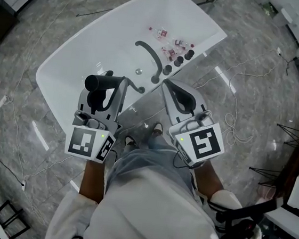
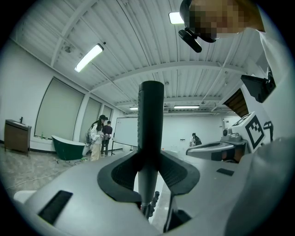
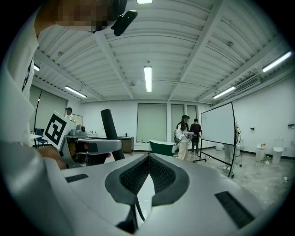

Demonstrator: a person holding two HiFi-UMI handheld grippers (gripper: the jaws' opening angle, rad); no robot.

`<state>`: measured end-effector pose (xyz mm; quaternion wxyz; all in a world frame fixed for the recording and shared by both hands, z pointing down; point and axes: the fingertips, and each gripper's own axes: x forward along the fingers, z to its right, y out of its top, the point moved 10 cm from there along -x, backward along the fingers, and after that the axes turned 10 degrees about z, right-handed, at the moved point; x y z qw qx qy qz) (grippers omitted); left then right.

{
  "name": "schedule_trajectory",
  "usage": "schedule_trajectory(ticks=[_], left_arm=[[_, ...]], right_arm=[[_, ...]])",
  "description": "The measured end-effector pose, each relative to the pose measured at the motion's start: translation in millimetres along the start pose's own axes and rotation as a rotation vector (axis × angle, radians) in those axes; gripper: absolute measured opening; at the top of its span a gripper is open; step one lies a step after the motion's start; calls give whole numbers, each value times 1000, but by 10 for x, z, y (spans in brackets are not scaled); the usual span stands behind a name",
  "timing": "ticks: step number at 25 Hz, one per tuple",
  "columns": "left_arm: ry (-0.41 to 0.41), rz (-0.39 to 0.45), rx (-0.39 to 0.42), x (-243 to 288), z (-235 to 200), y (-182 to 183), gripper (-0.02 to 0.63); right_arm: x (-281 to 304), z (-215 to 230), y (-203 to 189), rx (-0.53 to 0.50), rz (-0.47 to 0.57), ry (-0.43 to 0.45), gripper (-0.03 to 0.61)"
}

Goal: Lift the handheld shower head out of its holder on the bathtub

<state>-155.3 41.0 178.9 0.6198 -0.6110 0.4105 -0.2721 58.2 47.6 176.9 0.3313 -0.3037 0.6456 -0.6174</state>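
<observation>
The left claw (image 2: 148, 174) clamps the shower head (image 2: 151, 115) upright by its dark handle just above the bathtub's (image 1: 81, 55) near rim, apparently lifting it clear, while the right claw (image 3: 147, 173), pinched together on nothing, hovers beside the bathtub.

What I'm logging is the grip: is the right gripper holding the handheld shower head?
No, the right gripper has nothing between its jaws; the black handheld shower head stands apart, off to its side.
</observation>
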Motion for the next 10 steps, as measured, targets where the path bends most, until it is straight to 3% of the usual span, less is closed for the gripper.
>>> schedule_trajectory(ticks=[10], left_arm=[[13, 3, -10, -99, -106, 8, 147]], right_arm=[[4, -104, -33, -15, -42, -5, 15]])
